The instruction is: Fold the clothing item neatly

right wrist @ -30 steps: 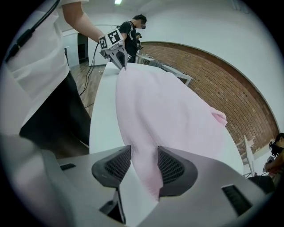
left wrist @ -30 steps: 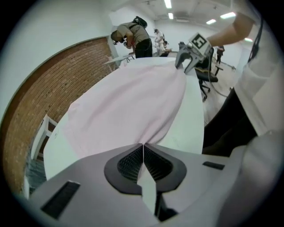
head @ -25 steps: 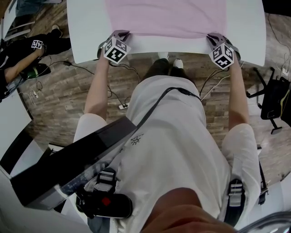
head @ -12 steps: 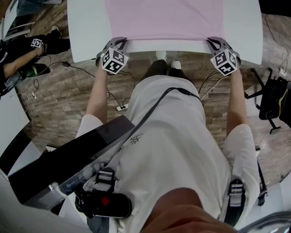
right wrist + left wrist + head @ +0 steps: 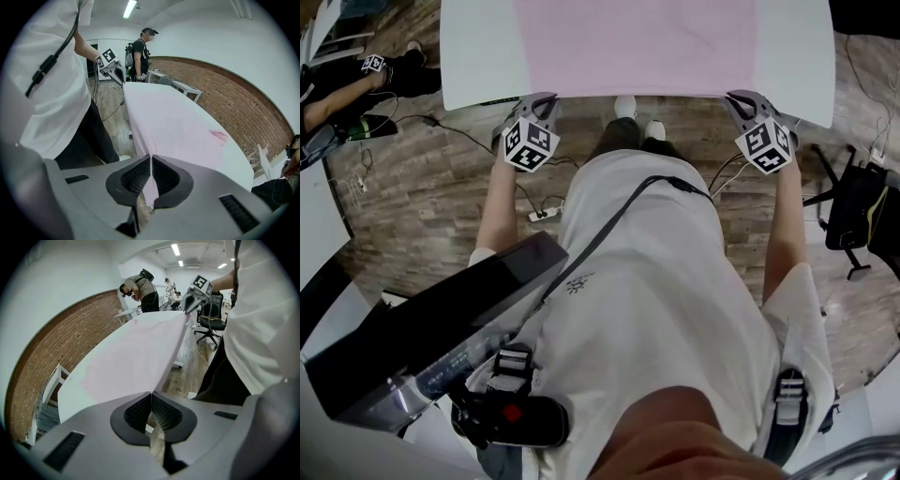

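Both bare arms reach straight ahead and downward. The left forearm point(image 5: 495, 202) and right forearm point(image 5: 787, 211) run roughly parallel on either side of the torso. Each carries its tool tipped steeply down at the near edge of the white counter point(image 5: 478, 56). The left tool point(image 5: 546, 97) sits at the left near corner of the pink garment point(image 5: 633, 42) and the right tool point(image 5: 737, 97) at the right near corner, well apart, with their marker cubes facing up.

The pink garment lies spread flat across the counter, its near hem running along the counter's near edge between the two tools.

In the head view the pads are out of sight under the tool bodies. The garment's far part is cut off by the top of the frame, and the person's torso and a dark chest rig point(image 5: 422, 342) fill the lower half.

The left gripper view shows the left tool's jaws pressed together, pinching the hem at their tips, with the cloth stretching away to the other tool at the far corner. The right gripper view shows the same for the right tool, with a fold of pink cloth hanging down between the closed jaws. Only this view shows a small darker pink patch point(image 5: 218, 136) on the cloth; what it is cannot be made out. Both gripper views also take in a brick wall point(image 5: 234, 93) and a bystander point(image 5: 142, 51) beyond the counter's end.
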The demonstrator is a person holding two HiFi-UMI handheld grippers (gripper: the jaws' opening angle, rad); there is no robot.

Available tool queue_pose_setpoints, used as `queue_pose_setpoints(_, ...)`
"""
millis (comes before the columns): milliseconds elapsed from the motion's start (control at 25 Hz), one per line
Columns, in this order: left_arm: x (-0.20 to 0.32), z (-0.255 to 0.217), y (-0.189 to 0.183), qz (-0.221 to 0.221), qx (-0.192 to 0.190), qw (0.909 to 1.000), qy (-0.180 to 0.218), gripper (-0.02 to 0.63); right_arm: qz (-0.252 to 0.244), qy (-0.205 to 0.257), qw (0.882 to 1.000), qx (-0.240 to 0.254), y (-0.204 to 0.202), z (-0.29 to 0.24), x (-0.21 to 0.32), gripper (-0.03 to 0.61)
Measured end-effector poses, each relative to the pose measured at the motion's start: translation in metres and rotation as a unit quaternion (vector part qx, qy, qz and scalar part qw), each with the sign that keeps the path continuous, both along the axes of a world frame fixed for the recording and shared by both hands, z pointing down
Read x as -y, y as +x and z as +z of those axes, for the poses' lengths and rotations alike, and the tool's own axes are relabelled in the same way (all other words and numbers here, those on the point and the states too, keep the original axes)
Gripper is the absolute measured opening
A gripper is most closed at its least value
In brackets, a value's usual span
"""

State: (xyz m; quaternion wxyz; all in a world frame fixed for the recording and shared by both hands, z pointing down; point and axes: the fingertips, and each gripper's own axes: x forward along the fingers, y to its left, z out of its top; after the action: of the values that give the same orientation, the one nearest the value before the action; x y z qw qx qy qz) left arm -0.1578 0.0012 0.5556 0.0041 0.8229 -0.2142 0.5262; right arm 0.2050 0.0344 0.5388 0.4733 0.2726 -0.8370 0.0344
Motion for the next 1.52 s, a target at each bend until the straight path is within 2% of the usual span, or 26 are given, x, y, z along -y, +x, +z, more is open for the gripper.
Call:
queue_pose_setpoints(200,-0.001,-0.035,-0.006,0.002,0.003,0.9994,0.035,0.006,-0.025,0.013,1.0,-0.005,-0.005,-0.025,0.001,0.015)
queue_pose_setpoints(360,0.022,-0.069,0.001,0.004,0.007,0.9966,0.082,0.006,-0.027,0.054,0.998,-0.016,0.005,-0.053,0.023,0.015)
queue_pose_setpoints(640,0.112,-0.117,0.014,0.022,0.022,0.9885,0.148,0.006,-0.024,0.124,0.99,-0.057,0.018,-0.097,0.102,0.015)
queue_pose_setpoints(760,0.146,-0.127,0.027,0.032,0.033,0.9857,0.162,0.006,-0.014,0.146,0.987,-0.068,0.03,-0.109,0.134,0.015)
queue_pose_setpoints(880,0.182,-0.118,0.03,0.041,0.042,0.9852,0.161,0.006,-0.009,0.151,0.985,-0.08,0.032,-0.102,0.169,0.015)
queue_pose_setpoints(1160,0.268,-0.084,0.031,0.058,0.049,0.9876,0.137,0.006,0.003,0.131,0.986,-0.107,0.032,-0.066,0.247,0.015)
queue_pose_setpoints(1400,0.315,-0.041,0.029,0.075,0.052,0.9911,0.097,0.007,0.0,0.095,0.987,-0.129,0.027,-0.032,0.288,0.015)
queue_pose_setpoints(1520,0.335,-0.007,0.024,0.068,0.05,0.9939,0.071,0.007,0.009,0.075,0.988,-0.134,0.023,-0.004,0.308,0.015)
